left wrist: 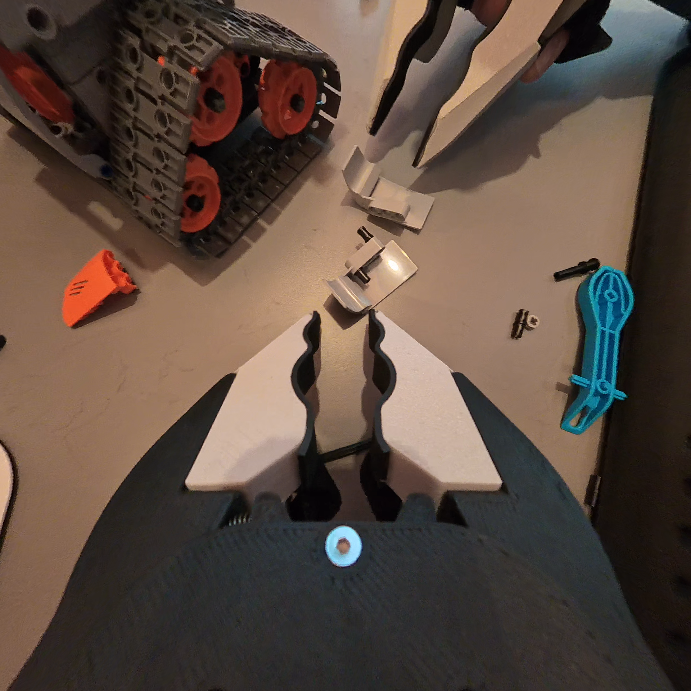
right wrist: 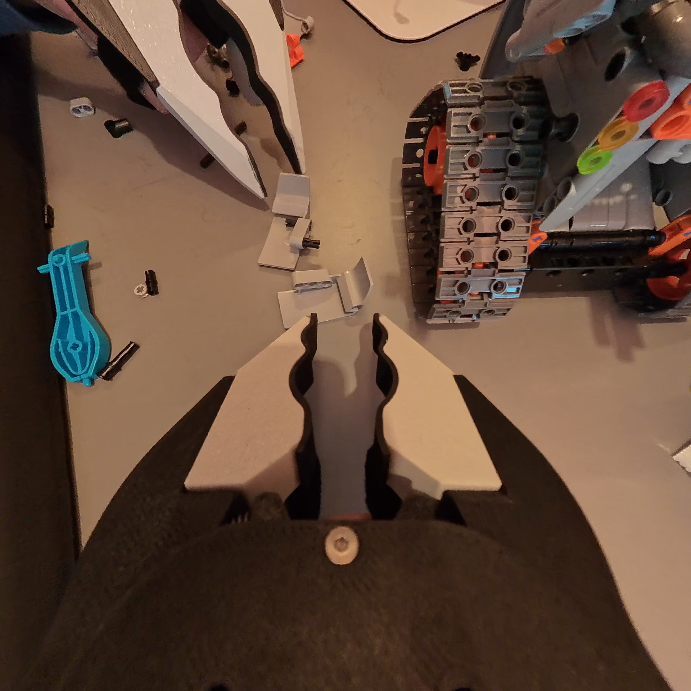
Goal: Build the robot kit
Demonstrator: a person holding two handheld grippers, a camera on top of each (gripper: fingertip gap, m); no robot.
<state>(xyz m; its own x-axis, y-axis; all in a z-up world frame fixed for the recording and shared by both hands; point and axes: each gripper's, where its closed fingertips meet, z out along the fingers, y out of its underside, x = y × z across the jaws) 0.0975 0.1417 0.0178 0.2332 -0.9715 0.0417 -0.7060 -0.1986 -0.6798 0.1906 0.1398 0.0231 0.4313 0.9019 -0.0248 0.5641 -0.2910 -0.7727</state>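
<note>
My left gripper (left wrist: 344, 318) is open and empty, low over the grey table. Just beyond its tips lies a grey curved panel with a black pin (left wrist: 370, 276). It also shows in the right wrist view (right wrist: 288, 224), below the left gripper (right wrist: 282, 183). My right gripper (right wrist: 344, 318) is open and empty. Its tips are right at a second grey curved panel with a small beam (right wrist: 321, 295). In the left wrist view that panel (left wrist: 389, 194) lies under the right gripper (left wrist: 396, 149). The two grippers face each other across the panels.
A grey tracked vehicle with orange wheels (left wrist: 179, 123) (right wrist: 482, 202) stands beside the panels. A blue plastic tool (left wrist: 602, 336) (right wrist: 73, 318) and loose black pins (left wrist: 576, 269) (right wrist: 151, 282) lie near the table's dark edge. An orange piece (left wrist: 95, 288) lies near the vehicle. The gap from one gripper's tips to the other's is roughly 10 cm. The orange piece (left wrist: 95, 288) lies some 11 cm from my left tips, 15 cm from my right tips.
</note>
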